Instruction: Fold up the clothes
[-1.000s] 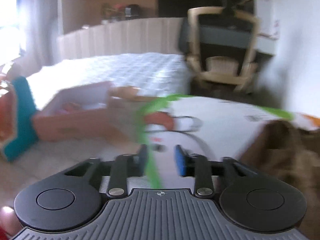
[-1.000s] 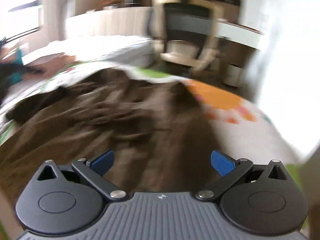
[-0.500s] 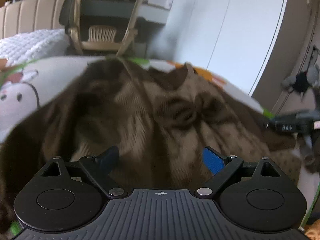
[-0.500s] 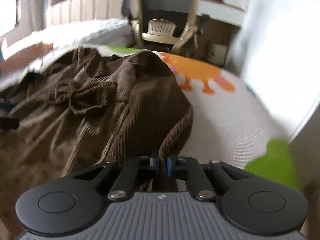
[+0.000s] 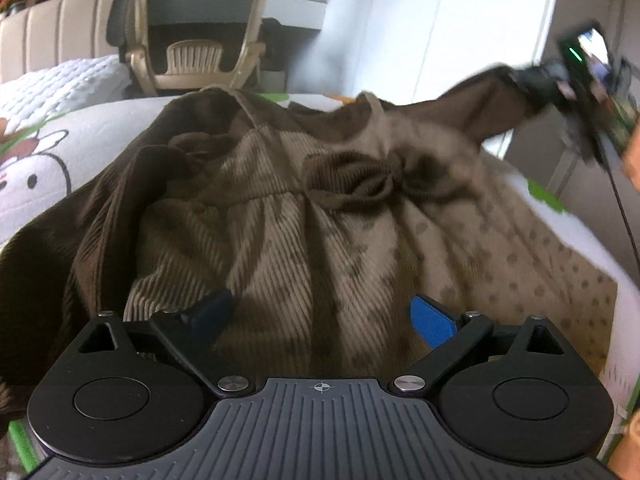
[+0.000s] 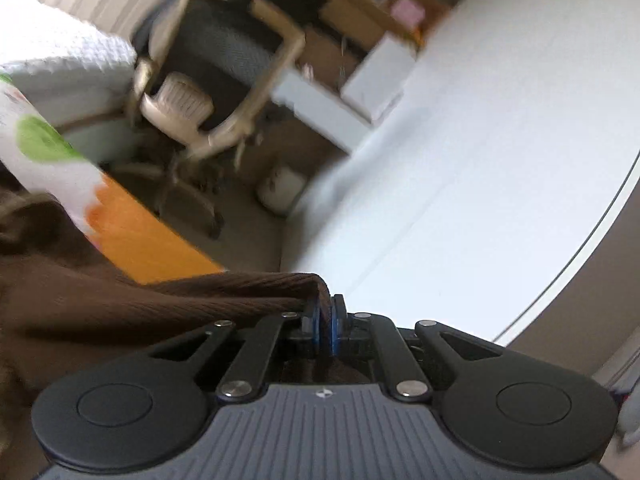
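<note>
A brown corduroy dress [image 5: 312, 208] with a dark bow [image 5: 360, 178] and dark brown sleeves lies rumpled on a cartoon-print mat [image 5: 60, 148]. My left gripper [image 5: 320, 316] is open, its jaws wide apart just above the dress's skirt, holding nothing. My right gripper [image 6: 326, 318] is shut on the cuff of a dark brown sleeve [image 6: 208, 296] and holds it lifted. In the left wrist view the right gripper [image 5: 560, 84] shows at the upper right with the sleeve [image 5: 472, 104] stretched out from the dress.
A beige office chair [image 5: 196, 28] stands behind the mat, also in the right wrist view [image 6: 216, 80]. A white quilted bed [image 5: 56, 80] lies at the left. White wardrobe doors [image 5: 440, 20] are at the right. The mat's orange patch [image 6: 148, 236] shows beside the sleeve.
My right gripper has lifted the sleeve cuff up and out to the right, stretching the sleeve. My left gripper has moved closer over the dress and stays open.
</note>
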The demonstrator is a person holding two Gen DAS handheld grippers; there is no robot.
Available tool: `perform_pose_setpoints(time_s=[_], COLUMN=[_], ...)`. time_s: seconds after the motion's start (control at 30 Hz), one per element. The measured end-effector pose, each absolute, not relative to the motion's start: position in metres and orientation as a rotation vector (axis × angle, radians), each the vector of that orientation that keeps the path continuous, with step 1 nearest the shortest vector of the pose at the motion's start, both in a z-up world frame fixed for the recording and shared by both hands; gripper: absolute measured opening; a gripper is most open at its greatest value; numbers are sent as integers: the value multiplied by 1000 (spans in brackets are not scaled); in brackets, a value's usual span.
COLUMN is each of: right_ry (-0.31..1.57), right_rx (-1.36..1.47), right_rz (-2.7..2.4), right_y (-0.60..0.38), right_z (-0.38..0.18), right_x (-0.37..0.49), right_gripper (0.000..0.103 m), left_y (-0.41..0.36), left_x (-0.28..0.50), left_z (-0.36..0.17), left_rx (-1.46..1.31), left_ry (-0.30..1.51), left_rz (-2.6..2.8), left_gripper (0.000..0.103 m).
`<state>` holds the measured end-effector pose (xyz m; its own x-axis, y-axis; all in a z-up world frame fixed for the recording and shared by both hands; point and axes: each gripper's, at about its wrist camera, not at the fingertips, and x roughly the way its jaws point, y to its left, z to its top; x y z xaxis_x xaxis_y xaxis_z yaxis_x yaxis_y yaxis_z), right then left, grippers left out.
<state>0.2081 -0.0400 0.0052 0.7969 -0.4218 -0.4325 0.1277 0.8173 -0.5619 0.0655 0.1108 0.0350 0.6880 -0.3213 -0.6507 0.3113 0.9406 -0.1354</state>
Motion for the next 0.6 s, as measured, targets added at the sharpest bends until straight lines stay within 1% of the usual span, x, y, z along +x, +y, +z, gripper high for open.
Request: perform_pose_setpoints(time_s=[0.03,0.07,0.1,0.13,0.2,0.27,0.37,0.43,0.5,0.57,0.6], right_ry=[635,688,709,715,705,650,589,577,571,572,574], right_rx=[-500,-441,-345,-230,13,278,450,424,377,353,347], right_rz=[-316,-315,-309,-300,-278,-244,-221,-188,-140,-76,-47], right_y=[-51,-62,-76,-92,-124,-158,-176,-165,-142,-113,-101], right_z=[-5,-15,-18,-20,-21,-14,-9,-6,-5,-7,-8], right_x=[217,220,216,210,194,169,145,136,129,133,137], right_gripper=[6,9,17,23,50,60,61,63,70,73,73], left_y=[110,109,109,109,110,111,110,109,117,132,142], left_x=[62,57,52,47,39,35,37,40,42,42,40], left_z=[35,35,35,35,36,37,40,42,51,64,72], left_rx=[7,27,43,55,69,58,42,33,-12,-63,-45], left_ry=[735,739,742,744,751,764,783,795,790,768,737], left_rz=[-354,-353,-353,-354,-360,-378,-386,-377,-368,-351,-309], left_gripper=[99,99,100,100,102,103,103,103,103,103,103])
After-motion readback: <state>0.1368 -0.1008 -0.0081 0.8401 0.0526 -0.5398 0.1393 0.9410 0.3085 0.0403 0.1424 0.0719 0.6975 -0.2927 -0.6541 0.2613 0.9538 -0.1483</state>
